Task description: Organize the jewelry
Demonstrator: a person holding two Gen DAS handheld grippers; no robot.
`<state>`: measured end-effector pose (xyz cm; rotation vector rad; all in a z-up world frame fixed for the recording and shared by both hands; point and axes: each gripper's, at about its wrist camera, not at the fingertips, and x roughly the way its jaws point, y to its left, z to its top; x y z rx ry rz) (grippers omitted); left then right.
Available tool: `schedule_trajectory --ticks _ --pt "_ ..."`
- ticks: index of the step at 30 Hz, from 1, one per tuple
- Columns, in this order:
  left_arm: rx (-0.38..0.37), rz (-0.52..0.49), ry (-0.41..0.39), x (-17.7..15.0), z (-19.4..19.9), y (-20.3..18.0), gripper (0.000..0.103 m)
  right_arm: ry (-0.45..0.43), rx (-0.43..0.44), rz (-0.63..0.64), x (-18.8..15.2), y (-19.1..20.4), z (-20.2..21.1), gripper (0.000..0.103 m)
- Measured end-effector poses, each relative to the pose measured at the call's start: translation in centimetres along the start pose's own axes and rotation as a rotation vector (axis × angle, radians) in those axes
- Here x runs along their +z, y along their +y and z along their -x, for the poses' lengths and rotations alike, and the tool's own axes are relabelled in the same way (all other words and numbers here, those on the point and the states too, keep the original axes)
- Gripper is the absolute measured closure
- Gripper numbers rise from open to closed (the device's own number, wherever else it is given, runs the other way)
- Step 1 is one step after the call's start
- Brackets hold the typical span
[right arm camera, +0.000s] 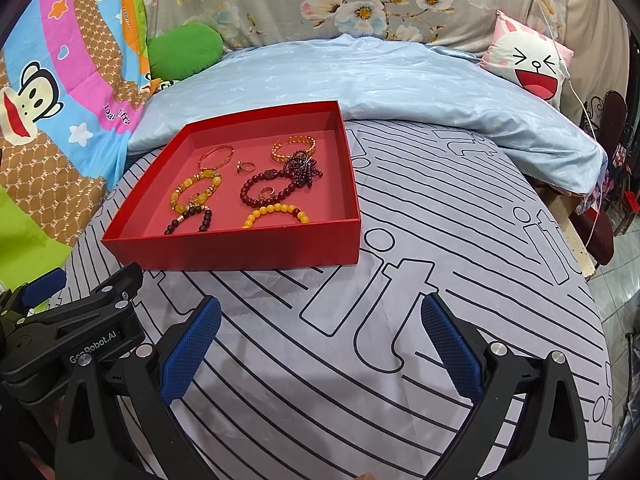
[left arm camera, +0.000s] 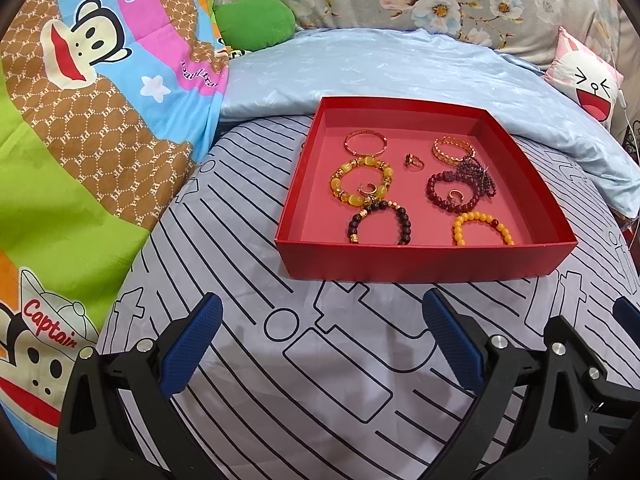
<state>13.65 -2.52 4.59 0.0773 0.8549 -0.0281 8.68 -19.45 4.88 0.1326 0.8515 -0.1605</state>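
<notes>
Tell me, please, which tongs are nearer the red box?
Left, narrowly. The left tongs sit open directly before the red box; the right tongs are open too, offset to its right.

You cannot see the near arcs of the dark bead bracelet (left arm camera: 378,222) and orange bead bracelet (left arm camera: 482,227); the red tray (left arm camera: 420,262) front wall covers them. The purple bead cluster (right arm camera: 302,166) is too tangled to separate.
</notes>
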Motion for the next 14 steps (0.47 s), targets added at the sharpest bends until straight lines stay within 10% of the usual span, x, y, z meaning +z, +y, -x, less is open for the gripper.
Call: schedule_trajectory --ticks 14 --pt "-0.007 0.005 0.003 -0.02 -0.11 -0.04 0.008 0.007 -0.002 -0.004 0.26 -0.04 -0.02 0.006"
